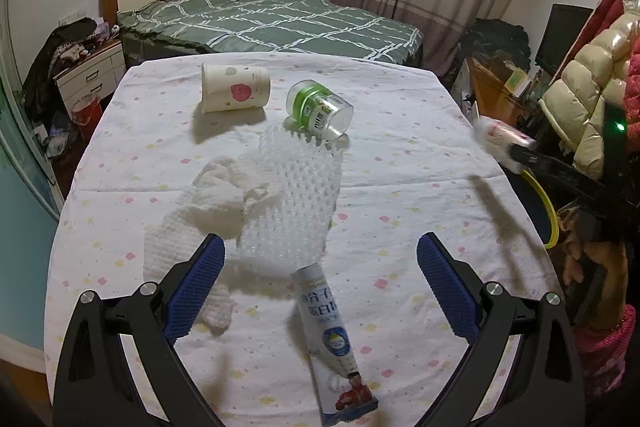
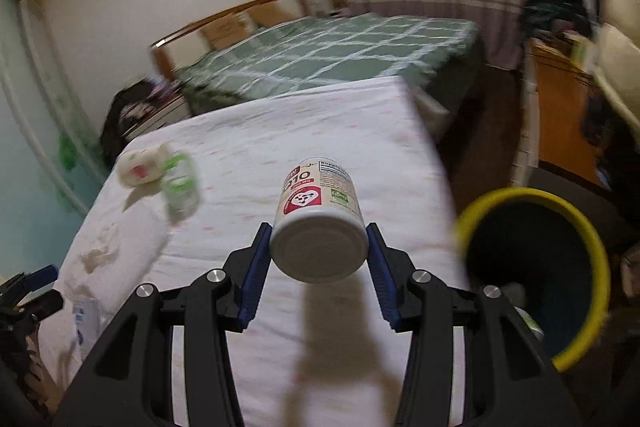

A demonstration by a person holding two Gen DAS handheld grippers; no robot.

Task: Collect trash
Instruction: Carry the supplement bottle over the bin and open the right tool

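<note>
Over the table (image 1: 400, 155), left tongs (image 1: 320, 259) gape downward; right tongs (image 2: 318, 251) pinch a bottle (image 2: 318, 219).

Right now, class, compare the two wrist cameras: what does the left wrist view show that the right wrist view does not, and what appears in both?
Only the left wrist view shows the open left gripper hovering above the white sachet, with the bubble wrap and crumpled tissue beyond.

Only the right wrist view shows the inside of the yellow-rimmed bin and the label of the white supplement bottle, clamped in the right gripper.

Both show the table, the paper cup, the green-labelled clear jar and the bed.
</note>
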